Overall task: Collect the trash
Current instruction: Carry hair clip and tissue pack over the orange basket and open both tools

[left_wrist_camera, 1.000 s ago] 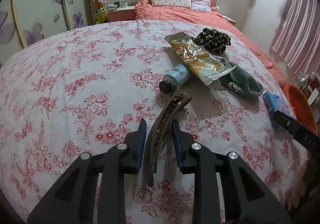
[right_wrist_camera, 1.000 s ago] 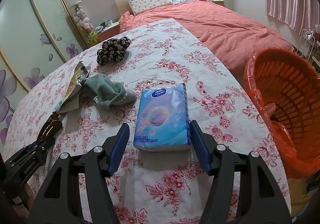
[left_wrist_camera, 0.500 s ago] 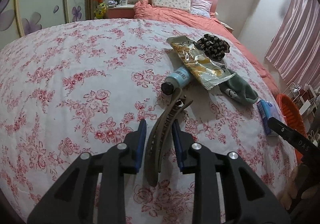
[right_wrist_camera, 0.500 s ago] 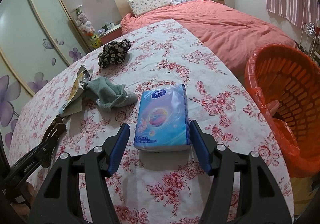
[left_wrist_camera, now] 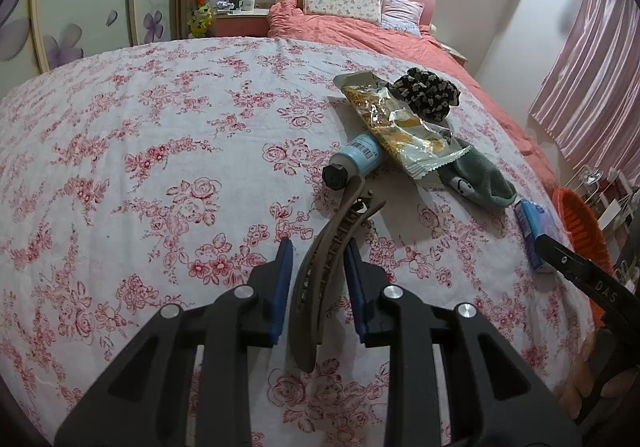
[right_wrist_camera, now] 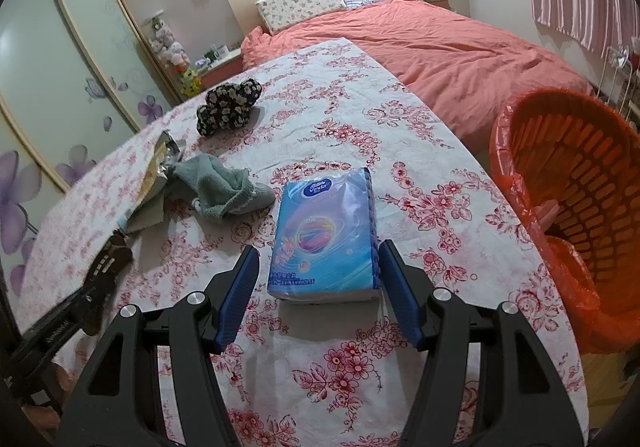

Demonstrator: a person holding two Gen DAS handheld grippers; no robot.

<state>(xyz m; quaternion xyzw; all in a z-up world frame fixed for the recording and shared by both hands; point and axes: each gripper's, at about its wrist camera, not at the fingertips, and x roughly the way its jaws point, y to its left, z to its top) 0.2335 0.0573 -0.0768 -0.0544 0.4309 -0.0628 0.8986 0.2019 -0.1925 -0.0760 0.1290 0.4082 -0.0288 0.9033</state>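
My left gripper has a brown hair claw clip between its blue fingers; the right finger touches it, the left shows a gap. The clip seems raised above the floral tablecloth. Ahead lie a light-blue bottle, a crinkled snack wrapper, a green sock and a black floral scrunchie. My right gripper is open, its fingers on both sides of a blue tissue pack without touching it. An orange basket lined with a red bag stands right of the table.
The table edge runs close to the basket on the right. A bed with a coral duvet lies beyond the table. Wardrobe doors with purple flowers stand on the left. The left gripper and clip show in the right wrist view.
The left gripper has lifted and tilted a little with the clip between its fingers, so the view looks more across the table. The right gripper and tissue pack have hardly moved.
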